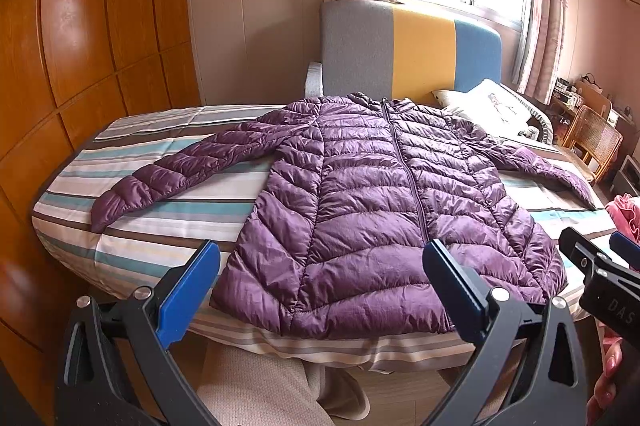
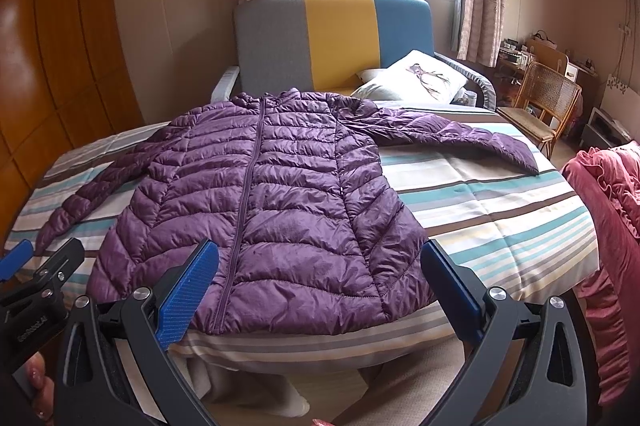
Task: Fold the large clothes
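Purple puffer jacket [image 1: 360, 210] lies flat, zipped, sleeves spread, centre frame on striped bed [image 1: 132, 222]. I hold left gripper [image 1: 320, 290] and right gripper [image 2: 320, 290] released, empty. No fold made yet.

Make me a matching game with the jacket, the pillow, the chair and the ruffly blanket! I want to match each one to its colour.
Things:
1. jacket
2. pillow
3. chair
4. ruffly blanket

Colours:
A. white with a drawing on it
B. pink
C. purple
D. light brown wood and woven cane

Pairs: 1-C, 2-A, 3-D, 4-B
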The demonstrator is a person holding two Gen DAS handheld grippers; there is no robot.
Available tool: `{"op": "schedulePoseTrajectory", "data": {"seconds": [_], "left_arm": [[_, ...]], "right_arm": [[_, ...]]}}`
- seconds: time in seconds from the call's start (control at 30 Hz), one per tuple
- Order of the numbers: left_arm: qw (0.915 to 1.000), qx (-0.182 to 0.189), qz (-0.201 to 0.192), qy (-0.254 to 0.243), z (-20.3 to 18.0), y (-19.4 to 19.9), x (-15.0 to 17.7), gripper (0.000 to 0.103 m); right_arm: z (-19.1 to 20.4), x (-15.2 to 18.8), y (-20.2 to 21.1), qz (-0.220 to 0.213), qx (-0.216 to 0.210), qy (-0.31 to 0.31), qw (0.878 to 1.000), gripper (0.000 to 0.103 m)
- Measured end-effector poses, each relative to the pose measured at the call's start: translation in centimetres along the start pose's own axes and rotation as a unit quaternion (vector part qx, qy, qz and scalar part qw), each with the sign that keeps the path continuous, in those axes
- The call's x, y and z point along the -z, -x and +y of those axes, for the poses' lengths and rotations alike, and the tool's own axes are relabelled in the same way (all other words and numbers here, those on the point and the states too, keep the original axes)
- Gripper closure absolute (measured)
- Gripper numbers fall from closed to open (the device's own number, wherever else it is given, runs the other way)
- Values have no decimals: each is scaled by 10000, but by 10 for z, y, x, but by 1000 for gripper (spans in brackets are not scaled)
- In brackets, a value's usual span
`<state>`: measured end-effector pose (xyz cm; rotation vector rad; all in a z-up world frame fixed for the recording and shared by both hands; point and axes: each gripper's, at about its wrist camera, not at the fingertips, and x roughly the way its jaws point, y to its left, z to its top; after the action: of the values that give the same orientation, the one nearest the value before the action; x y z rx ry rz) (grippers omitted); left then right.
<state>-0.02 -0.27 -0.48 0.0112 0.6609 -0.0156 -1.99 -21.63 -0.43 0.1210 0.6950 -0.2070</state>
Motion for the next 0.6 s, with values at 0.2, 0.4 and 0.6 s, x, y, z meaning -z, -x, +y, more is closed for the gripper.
{"op": "schedulePoseTrajectory", "data": {"seconds": [0.2,0.4,0.6], "left_arm": [[10000,-6,12,9,0,-1,2,2],[10000,-24,17,-2,-1,-2,3,2],[10000,-14,19,2,-1,-2,3,2]], "right_arm": [[-2,-1,1,13,6,-37,10000,3],[-3,-1,0,35,1,-21,10000,3],[-1,-1,0,58,-11,-23,10000,3]]}}
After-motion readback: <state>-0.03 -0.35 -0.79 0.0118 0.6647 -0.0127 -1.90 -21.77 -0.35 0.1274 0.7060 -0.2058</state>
